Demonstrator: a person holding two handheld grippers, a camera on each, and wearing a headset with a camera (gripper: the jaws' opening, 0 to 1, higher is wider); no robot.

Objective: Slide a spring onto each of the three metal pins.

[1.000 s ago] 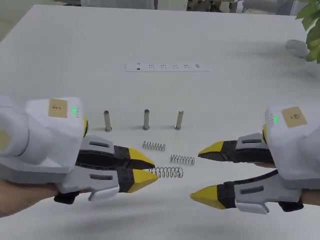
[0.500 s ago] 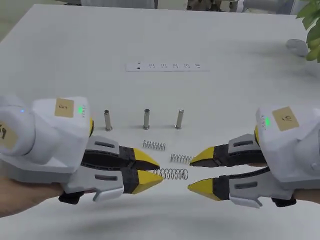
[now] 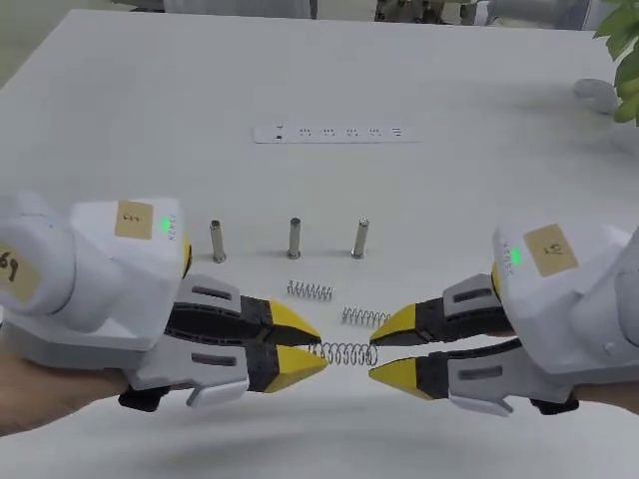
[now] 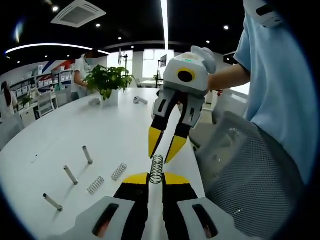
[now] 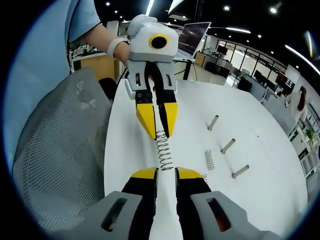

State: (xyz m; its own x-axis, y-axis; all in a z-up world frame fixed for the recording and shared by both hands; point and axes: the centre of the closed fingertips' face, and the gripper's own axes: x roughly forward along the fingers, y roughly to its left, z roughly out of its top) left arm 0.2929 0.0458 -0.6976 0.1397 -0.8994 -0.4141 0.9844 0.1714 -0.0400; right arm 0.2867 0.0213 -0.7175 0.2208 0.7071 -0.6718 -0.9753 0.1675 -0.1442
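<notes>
Three metal pins stand upright in a row on the white table: left pin (image 3: 217,241), middle pin (image 3: 295,238), right pin (image 3: 360,239). Two springs lie loose in front of them, one (image 3: 310,290) nearer the pins and one (image 3: 364,317) to its right. A third spring (image 3: 345,352) is held level just above the table. My left gripper (image 3: 318,346) is shut on its left end. My right gripper (image 3: 372,356) faces it, jaws a little apart around the spring's free end (image 5: 164,159). In the left gripper view the right gripper (image 4: 162,150) straddles the spring's tip (image 4: 157,161).
A white power strip (image 3: 334,133) lies farther back on the table. A potted plant (image 3: 627,50) and a small white object (image 3: 594,95) sit at the far right. A mesh chair (image 5: 55,145) stands by the table's near edge.
My right gripper has moved left up to the held spring's free end and its jaws have narrowed. My left gripper has shifted slightly right with the spring.
</notes>
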